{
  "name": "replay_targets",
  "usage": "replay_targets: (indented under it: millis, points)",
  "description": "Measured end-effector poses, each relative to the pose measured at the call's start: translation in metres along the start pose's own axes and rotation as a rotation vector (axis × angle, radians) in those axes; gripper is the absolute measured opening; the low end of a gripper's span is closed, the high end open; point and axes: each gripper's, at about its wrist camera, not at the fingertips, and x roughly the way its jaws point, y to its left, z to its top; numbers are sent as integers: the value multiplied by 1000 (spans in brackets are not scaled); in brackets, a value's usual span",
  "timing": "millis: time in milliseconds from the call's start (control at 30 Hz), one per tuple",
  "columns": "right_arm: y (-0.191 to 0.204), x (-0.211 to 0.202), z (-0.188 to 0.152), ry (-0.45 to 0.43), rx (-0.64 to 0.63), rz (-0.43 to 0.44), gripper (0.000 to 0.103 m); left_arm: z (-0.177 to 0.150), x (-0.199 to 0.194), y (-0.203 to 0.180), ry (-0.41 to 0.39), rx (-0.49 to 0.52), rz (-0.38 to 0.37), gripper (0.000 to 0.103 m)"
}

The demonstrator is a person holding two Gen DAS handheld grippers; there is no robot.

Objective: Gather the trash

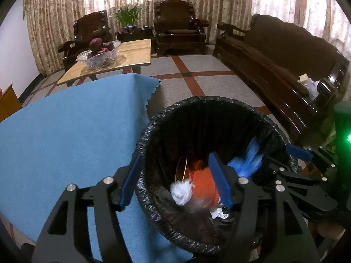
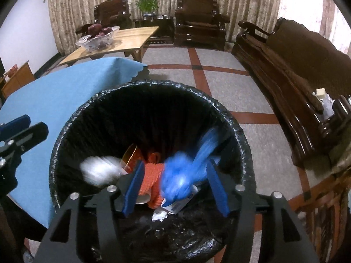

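A trash bin lined with a black bag [image 1: 153, 127] [image 2: 72, 122] stands beside the blue-clothed table. Inside lie an orange net [image 1: 203, 180] [image 2: 151, 175], a gold lid [image 1: 182, 167], crumpled paper [image 1: 218, 213] and a small carton [image 2: 175, 206]. A white wad [image 1: 182, 189] [image 2: 98, 171] and a blue plastic piece [image 1: 250, 160] [image 2: 182, 175] are blurred, falling into the bin. My left gripper [image 1: 175, 182] is open over the bin's left rim. My right gripper [image 2: 175, 186] is open over the bin; it also shows in the left wrist view [image 1: 283, 155].
The blue-clothed table [image 1: 65, 127] [image 2: 54, 87] lies left of the bin. A wooden coffee table [image 1: 131, 52] holds a glass fruit bowl [image 1: 98, 54]. A dark wooden sofa [image 1: 285, 61] runs along the right, with armchairs [image 1: 179, 26] at the back.
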Motion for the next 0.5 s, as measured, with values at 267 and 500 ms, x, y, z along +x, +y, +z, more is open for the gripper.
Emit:
replay_targets:
  millis: [267, 500]
  points:
    - [4, -15, 0, -15, -9, 10, 61, -4, -19, 22, -2, -45, 38, 74]
    - [19, -40, 6, -39, -38, 10, 64, -4, -43, 37, -20, -72, 43, 74]
